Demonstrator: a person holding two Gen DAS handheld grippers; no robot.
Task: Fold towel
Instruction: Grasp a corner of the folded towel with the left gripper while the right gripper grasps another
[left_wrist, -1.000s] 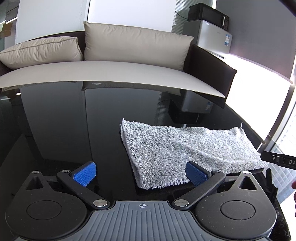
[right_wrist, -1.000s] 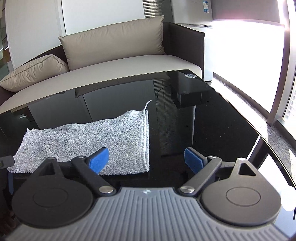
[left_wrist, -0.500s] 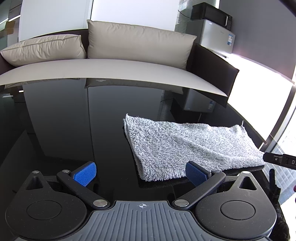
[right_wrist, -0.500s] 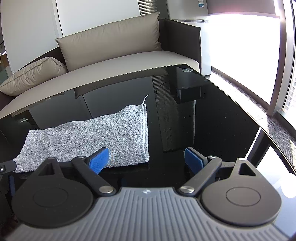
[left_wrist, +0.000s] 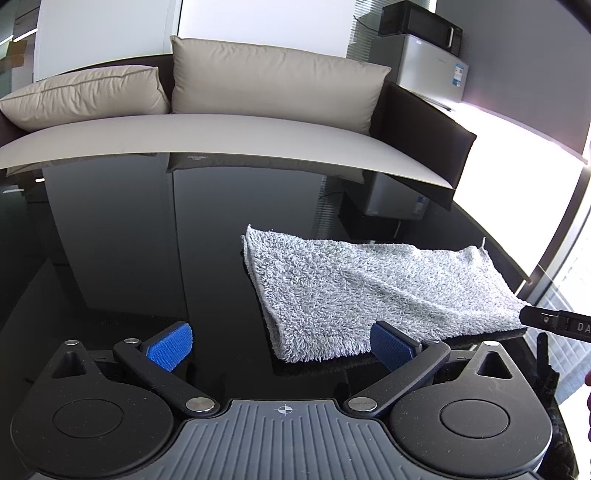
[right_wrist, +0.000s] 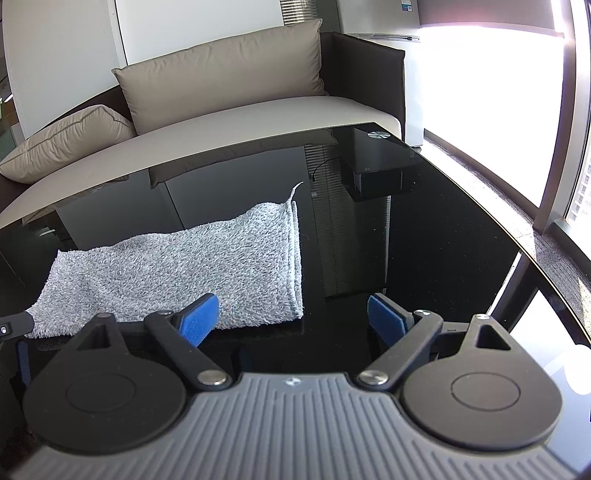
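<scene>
The grey, shaggy terry towel (left_wrist: 373, 291), already doubled into a long strip, is seen in the left wrist view lying flat on the glossy black glass table (left_wrist: 129, 240), ahead and to the right of the left gripper (left_wrist: 280, 341). That gripper's blue-padded jaws are spread wide with nothing pinched; the strip's near short end lies between the pads without being touched, the right pad just beside its edge. At the right margin a black part of the other tool is glimpsed near the towel's far corner.

In the right wrist view the towel (right_wrist: 177, 269) is shown to the left, its layered short edge facing the right gripper (right_wrist: 293, 319). The jaws of this gripper are closing, yet stand well apart; only bare table lies between them, and the left blue pad (right_wrist: 197, 317) hides part of the cloth's near border.

A fold appears finished and the next is judged to be in preparation. A short end must be pinched through all layers and carried across onto the opposite end.
</scene>
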